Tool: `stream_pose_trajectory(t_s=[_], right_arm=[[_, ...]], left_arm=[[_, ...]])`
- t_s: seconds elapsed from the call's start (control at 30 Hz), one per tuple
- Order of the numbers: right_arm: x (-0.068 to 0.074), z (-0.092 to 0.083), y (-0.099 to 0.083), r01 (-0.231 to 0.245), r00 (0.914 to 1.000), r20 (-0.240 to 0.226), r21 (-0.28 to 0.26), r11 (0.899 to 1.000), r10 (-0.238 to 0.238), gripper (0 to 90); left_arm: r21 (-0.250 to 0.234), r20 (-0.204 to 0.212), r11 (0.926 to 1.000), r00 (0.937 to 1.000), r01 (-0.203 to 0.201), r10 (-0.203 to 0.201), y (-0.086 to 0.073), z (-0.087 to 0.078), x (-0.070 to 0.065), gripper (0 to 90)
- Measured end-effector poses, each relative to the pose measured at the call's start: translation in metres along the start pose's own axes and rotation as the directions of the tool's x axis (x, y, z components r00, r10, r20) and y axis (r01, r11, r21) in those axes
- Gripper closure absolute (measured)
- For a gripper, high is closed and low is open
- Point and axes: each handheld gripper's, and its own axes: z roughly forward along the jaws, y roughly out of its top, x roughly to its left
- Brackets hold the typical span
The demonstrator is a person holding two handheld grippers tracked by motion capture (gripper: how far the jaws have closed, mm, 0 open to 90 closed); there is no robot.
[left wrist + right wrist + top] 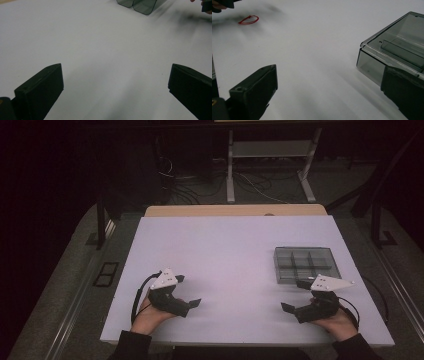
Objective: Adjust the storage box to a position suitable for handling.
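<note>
White table point(230, 255); left gripper point(189, 295), right gripper point(296, 296) both released, empty; compartment box point(305, 264) beside right.

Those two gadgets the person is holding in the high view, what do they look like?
Each hand holds a black, angular tool ending in two blocky black jaws. The left gripper and right gripper each carry a pale grey three-cornered plate on top, dotted with small holes. A black cable loops from each. The person wears dark sleeves.

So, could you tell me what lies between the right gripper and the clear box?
Nothing: in the right gripper view, bare white table separates the right gripper from the clear box.
</note>
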Motion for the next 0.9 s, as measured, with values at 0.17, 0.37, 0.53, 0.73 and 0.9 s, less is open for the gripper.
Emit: stream_pose_trajectory(t_s=[0.17,0.37,0.53,0.73,0.9], right_arm=[[0.000,-0.001,0.002,-0.002,1.0000,-0.005,-0.007,1.000,0.002,0.6],[-0.002,0.000,0.007,0.006,0.9999,-0.011,0.002,1.000,-0.006,0.6],[-0.004,0.000,0.013,-0.002,0.9999,-0.014,0.009,1.000,0.002,0.6],[-0.007,0.000,0.020,0.007,0.9999,-0.015,0.012,1.000,-0.007,0.6],[-0.012,0.000,0.024,0.005,0.9998,-0.019,0.002,1.000,-0.005,0.6]], left_arm=[[-0.005,0.004,1.0000,1.0000,0.006,-0.006,-0.001,0.000,-0.001,0.0],[-0.015,-0.009,0.9999,1.0000,0.004,-0.004,-0.002,-0.003,-0.002,0.0],[-0.022,-0.010,0.9997,0.9999,0.012,-0.012,-0.003,-0.005,-0.002,0.0],[-0.027,-0.021,0.9995,0.9996,0.017,-0.018,-0.004,-0.007,-0.003,0.0],[-0.023,-0.019,0.9996,0.9997,0.017,-0.017,-0.004,-0.006,-0.005,0.0]])
